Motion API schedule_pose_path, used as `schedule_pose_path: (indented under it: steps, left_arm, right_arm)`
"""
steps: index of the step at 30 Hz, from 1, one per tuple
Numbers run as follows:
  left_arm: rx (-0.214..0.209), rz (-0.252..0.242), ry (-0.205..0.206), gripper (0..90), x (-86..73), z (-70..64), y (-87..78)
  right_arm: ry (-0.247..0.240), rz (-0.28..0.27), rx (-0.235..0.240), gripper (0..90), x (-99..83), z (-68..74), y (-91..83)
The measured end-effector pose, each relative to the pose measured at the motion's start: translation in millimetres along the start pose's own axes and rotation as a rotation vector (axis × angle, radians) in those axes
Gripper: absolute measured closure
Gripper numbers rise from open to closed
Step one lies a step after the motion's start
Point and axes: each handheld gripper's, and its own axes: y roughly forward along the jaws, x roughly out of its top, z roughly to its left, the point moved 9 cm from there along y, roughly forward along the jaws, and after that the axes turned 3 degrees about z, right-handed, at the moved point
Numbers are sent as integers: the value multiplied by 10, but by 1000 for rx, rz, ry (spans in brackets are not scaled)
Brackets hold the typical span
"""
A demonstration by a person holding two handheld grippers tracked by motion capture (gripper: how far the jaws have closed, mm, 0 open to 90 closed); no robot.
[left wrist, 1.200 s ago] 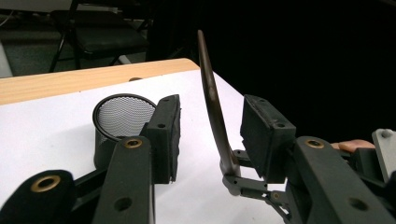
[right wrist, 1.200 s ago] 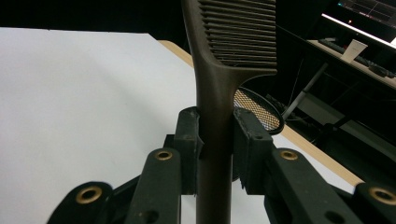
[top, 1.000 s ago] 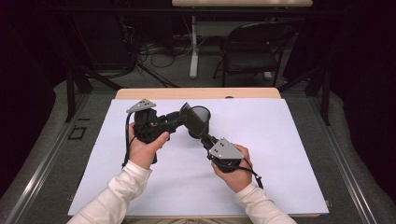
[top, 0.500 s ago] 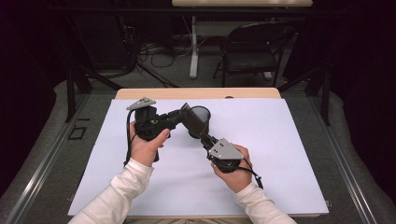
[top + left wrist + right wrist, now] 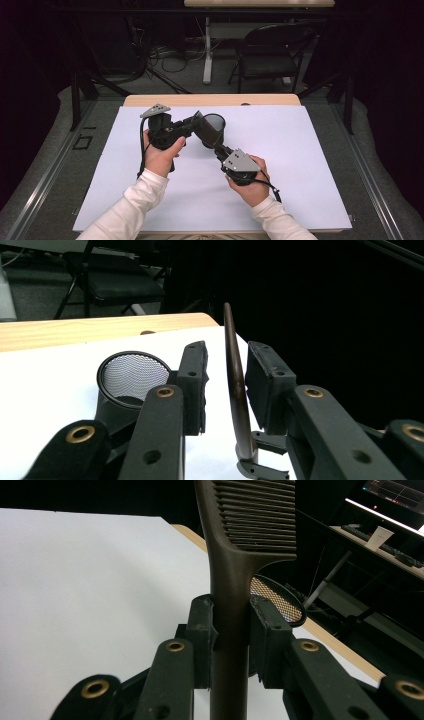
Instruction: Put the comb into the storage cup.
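From the high view, a person's two hands meet over the middle of a white sheet [image 5: 300,165] spread on a wooden table [image 5: 210,100]. The left gripper [image 5: 192,122] points right, the right gripper [image 5: 216,148] points up and left, and both tips come together at a dark comb [image 5: 202,127] lifted off the sheet, just beside a round mesh cup [image 5: 215,122] (black rim, see-through netting). A black chair [image 5: 272,52] stands on the floor beyond the table.

In the left gripper view, the comb [image 5: 236,390] shows edge-on as a thin curved brown strip standing between the jaws, which are spread with a gap on either side of it. The mesh cup [image 5: 132,372] sits just behind the left-hand jaw, on the white sheet [image 5: 45,380].

In the right gripper view, the jaws are pinched tight on the comb's [image 5: 235,580] handle, both pads pressed against it, its teeth rising above. The mesh cup [image 5: 277,600] peeks out behind the right-hand jaw
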Motion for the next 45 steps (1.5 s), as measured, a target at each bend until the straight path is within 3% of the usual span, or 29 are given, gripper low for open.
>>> schedule_pose_path:
  steps: [18,27,45]
  left_arm:
    - [-2,-7,-27,773,-3,-7,42]
    - [-17,-14,-59,815,-4,5,49]
    - [-28,-21,-97,839,-10,-15,47]
  right_arm:
    - [-3,2,3,731,-5,10,5]
    - [-7,5,6,731,-10,20,11]
    - [-7,5,4,730,-16,21,17]
